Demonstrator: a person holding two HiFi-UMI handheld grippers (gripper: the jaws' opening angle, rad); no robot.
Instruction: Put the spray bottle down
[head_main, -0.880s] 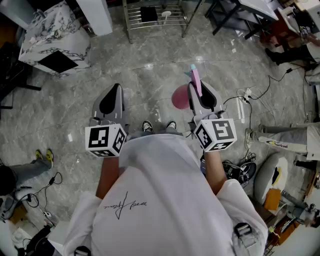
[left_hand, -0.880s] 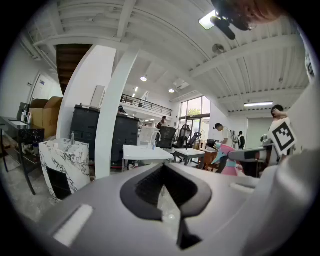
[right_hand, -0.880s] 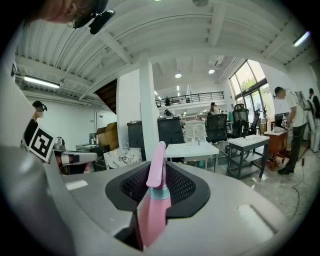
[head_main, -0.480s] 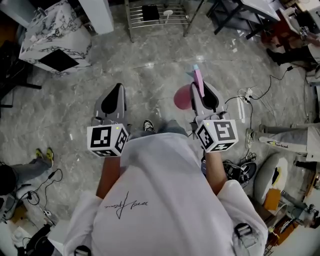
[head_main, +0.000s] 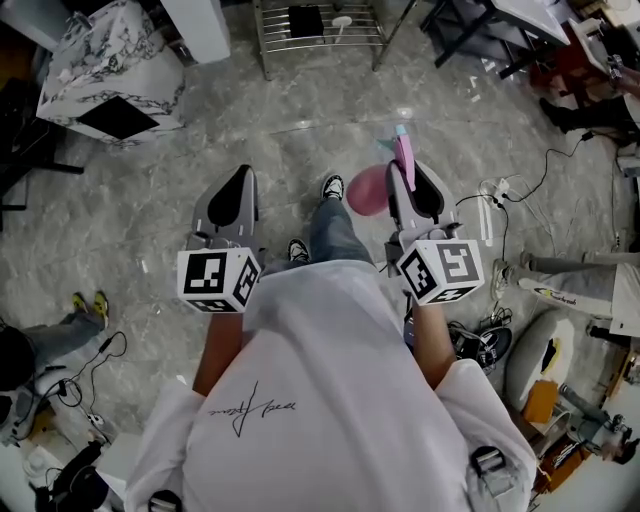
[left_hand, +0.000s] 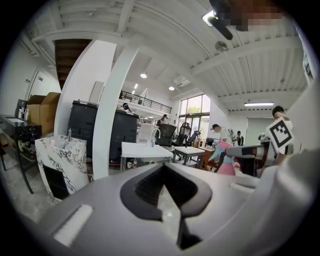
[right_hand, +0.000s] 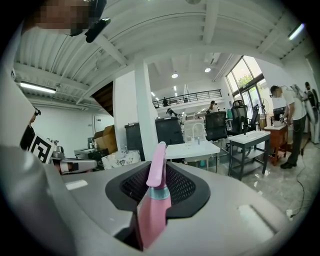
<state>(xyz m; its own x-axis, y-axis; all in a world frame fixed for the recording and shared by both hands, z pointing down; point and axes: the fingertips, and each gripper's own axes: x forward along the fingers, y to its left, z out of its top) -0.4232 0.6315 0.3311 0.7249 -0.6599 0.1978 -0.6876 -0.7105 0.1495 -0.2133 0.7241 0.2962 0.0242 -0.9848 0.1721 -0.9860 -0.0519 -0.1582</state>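
Note:
A pink spray bottle (head_main: 372, 190) with a pale blue collar hangs above the grey stone floor, clamped in my right gripper (head_main: 412, 180). In the right gripper view its pink neck and trigger head (right_hand: 154, 200) stand upright between the two dark pads, which press on it. My left gripper (head_main: 232, 195) is held level beside it on the left, shut, with nothing between its pads (left_hand: 167, 197). From the left gripper view the bottle (left_hand: 226, 161) shows at the right, in the other gripper. Both grippers point nearly level, ahead of the person's body.
A marble-patterned white cabinet (head_main: 110, 75) stands far left and a metal rack (head_main: 315, 30) straight ahead. Cables and a power strip (head_main: 490, 200) lie on the floor at right. White tables (right_hand: 192, 149) and a white column (left_hand: 107, 115) stand ahead; a person (right_hand: 292, 125) stands at far right.
The person has stepped forward, one leg now stretched out between the grippers. Both grippers and the held bottle have moved ahead over the floor, towards the rack.

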